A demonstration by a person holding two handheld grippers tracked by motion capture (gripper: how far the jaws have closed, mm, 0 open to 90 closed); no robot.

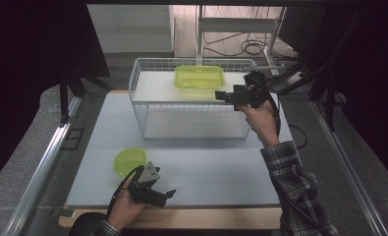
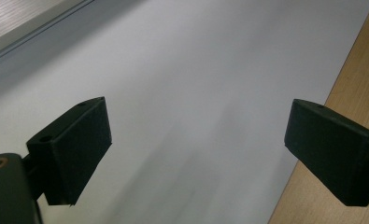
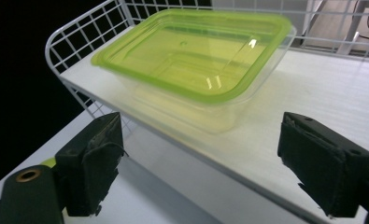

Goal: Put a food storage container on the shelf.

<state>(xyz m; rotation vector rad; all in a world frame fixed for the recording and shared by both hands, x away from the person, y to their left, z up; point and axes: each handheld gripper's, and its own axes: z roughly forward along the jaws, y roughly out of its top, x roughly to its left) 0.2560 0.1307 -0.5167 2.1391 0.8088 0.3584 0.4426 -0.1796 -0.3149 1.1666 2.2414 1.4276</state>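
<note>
**Lidded tub on the wire rack: how I'd handle the release**

Up on the top shelf of the wire rack (image 1: 191, 98), the clear rectangular tub with the green lid (image 1: 199, 76) sits flat on the white shelf board, toward the far side. The right tool (image 1: 220, 95) hovers just beside it at the shelf's right end, jaws spread wide with nothing between them; in the right gripper view the tub (image 3: 191, 60) sits ahead of both pads, apart from them.

My read: the tub has been put down and the step now is getting clear of it. Tips:

- Keep the jaws spread and pull straight back along the shelf, not sideways, so a pad doesn't clip the lid's lip.
- Watch the rack's wire rim on the way out.
- Don't nudge the tub; it looks light and would likely slide.

The left tool (image 1: 169, 194) rests at the counter's (image 1: 221, 167) near edge, open and empty, beside a small round green lid (image 1: 129, 161), probably next.
</note>
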